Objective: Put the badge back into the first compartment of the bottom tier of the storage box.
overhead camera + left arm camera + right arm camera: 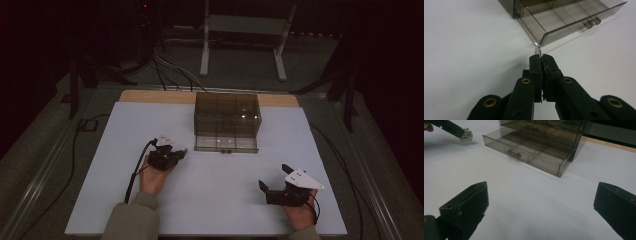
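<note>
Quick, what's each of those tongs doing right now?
Left tongs: closed, pinching a small silvery brooch-like trinket beside the open drawer.
Right tongs: wide open, nothing held.

No readable text, label, brand, number or sign anywhere. Nothing printed on the smoky drawer box (227, 120), on the white table (100, 165), or on either gripper's black jaws.
</note>
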